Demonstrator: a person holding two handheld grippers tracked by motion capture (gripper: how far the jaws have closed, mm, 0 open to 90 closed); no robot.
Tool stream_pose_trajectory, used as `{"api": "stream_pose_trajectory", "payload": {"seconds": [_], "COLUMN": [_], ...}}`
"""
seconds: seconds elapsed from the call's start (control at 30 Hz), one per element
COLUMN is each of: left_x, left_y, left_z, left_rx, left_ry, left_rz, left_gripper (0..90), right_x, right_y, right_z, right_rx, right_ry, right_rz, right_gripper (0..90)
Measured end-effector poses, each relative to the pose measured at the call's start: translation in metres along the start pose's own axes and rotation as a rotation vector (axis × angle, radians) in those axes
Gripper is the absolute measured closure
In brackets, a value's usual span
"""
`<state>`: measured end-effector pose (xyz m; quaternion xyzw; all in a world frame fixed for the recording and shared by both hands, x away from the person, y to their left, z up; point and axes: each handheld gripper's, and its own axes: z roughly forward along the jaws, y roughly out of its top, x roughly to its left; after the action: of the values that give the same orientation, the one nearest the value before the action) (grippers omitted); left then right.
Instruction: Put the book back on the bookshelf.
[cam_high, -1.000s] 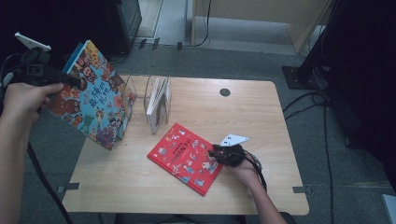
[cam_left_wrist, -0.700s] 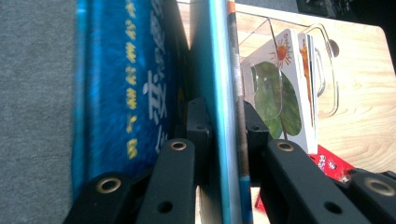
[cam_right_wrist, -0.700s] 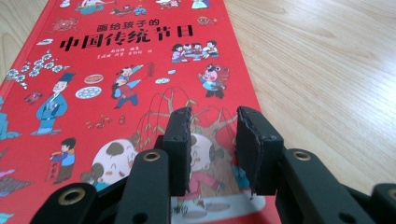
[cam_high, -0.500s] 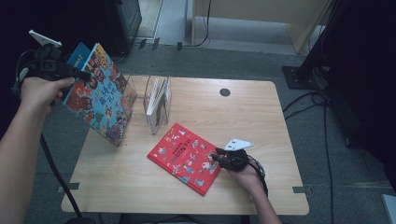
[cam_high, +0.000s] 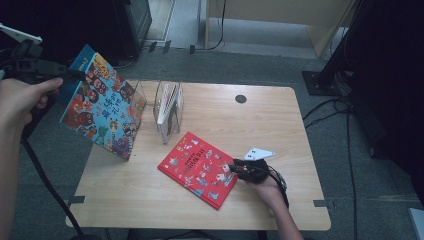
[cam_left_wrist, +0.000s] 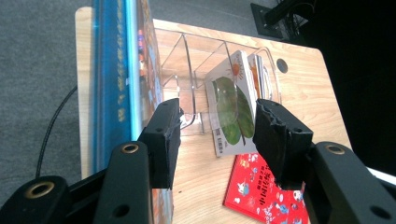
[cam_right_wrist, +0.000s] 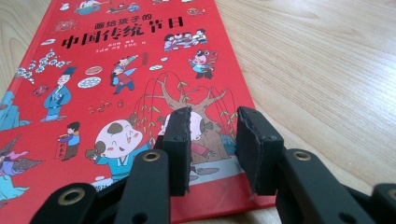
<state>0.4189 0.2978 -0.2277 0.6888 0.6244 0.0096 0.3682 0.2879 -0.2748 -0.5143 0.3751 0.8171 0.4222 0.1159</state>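
Left hand-held gripper (cam_left_wrist: 215, 135), jaws just opening and apart, stands beside the blue book (cam_high: 102, 110) leaning at the counter (cam_high: 280, 125) edge; right hand-held gripper (cam_right_wrist: 212, 149), jaws parted and gripping nothing, hovers over the flat red book (cam_high: 197, 169)

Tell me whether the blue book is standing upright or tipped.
Tipped: the blue book leans, its lower edge on the table beside the clear rack.

Light wooden table (cam_high: 280, 125) with rounded corners, a dark round hole (cam_high: 241, 99) near the far edge. Flat on it toward the near side, a red picture book (cam_high: 198, 168). Farther back at the left, a clear plastic rack (cam_high: 162, 107) holding upright books (cam_high: 170, 107). Tape strips at both near corners.
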Motion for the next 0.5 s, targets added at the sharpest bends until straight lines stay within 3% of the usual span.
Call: {"api": "stream_pose_trajectory", "payload": {"seconds": [0.1, 0.23, 0.37, 0.43, 0.5], "left_x": [-0.007, -0.014, -0.024, -0.031, -0.034], "left_y": [-0.009, -0.022, -0.034, -0.041, -0.047], "left_z": [-0.005, -0.009, -0.005, -0.001, 0.003], "left_rx": [-0.007, -0.031, -0.006, -0.003, 0.0], "left_ry": [0.056, 0.044, 0.047, 0.068, 0.041], "left_rz": [0.039, 0.063, 0.094, 0.116, 0.113], "left_gripper": [52.7, 58.4, 59.7, 60.7, 62.2], "right_x": [-0.004, -0.012, -0.017, -0.018, -0.019], "right_y": [-0.001, 0.002, 0.005, 0.006, 0.006], "right_z": [-0.002, -0.003, -0.002, -0.001, 0.0], "right_rx": [0.003, 0.022, 0.027, 0.011, -0.002], "right_ry": [0.003, -0.001, -0.005, -0.015, -0.019], "right_rz": [0.015, 0.024, 0.032, 0.026, 0.024], "right_gripper": [70.6, 71.8, 74.0, 76.5, 79.6]}}
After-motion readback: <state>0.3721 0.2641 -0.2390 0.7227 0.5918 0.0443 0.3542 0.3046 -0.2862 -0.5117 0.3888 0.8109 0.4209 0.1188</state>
